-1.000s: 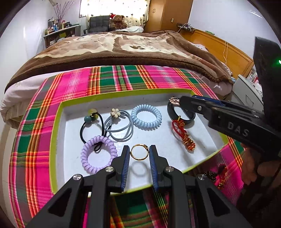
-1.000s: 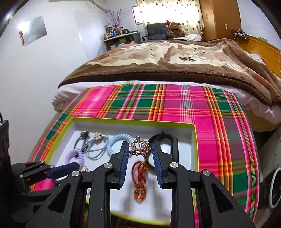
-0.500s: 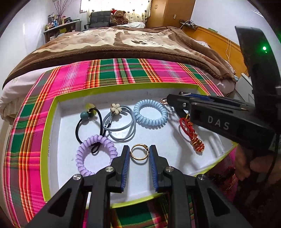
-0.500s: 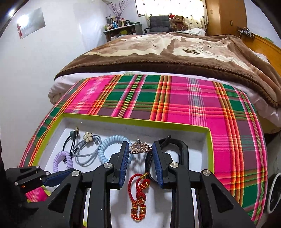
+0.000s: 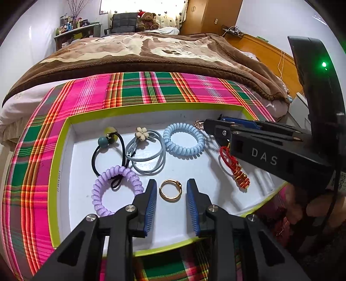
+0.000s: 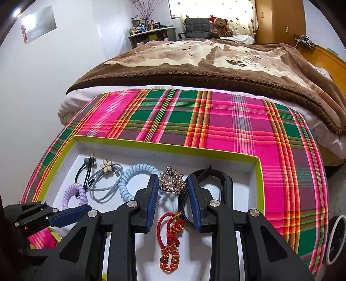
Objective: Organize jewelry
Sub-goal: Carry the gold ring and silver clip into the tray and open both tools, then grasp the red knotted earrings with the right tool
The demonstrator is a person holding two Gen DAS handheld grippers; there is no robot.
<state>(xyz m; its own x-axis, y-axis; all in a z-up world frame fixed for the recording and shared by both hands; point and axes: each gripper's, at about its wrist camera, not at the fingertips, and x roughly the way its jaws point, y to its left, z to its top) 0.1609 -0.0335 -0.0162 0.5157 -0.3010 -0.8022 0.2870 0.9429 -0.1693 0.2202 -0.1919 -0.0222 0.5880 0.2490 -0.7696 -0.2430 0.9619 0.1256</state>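
Observation:
A white tray with a lime rim (image 5: 151, 107) lies on a plaid cloth. In it are a gold ring (image 5: 170, 190), a purple coil tie (image 5: 116, 190), a black tie with beads (image 5: 108, 149), a grey tie with a flower (image 5: 147, 149), a blue coil tie (image 5: 183, 140) and a red knot charm (image 5: 234, 166). My left gripper (image 5: 170, 192) is open with the ring lying between its fingers. My right gripper (image 6: 173, 188) is open around a rose-gold rhinestone brooch (image 6: 173, 180), beside a black bangle (image 6: 218, 183) in the tray (image 6: 173, 148).
The plaid cloth (image 6: 216, 121) covers the end of a bed with a brown blanket (image 6: 216, 60). A wooden headboard (image 5: 266, 56) is at the right. A desk, a chair and a teddy bear (image 5: 148, 20) stand at the far wall.
Both grippers moved forward and lower over the tray. The right gripper carried the brooch deeper, next to the blue coil tie. The ring stays between the left fingers.

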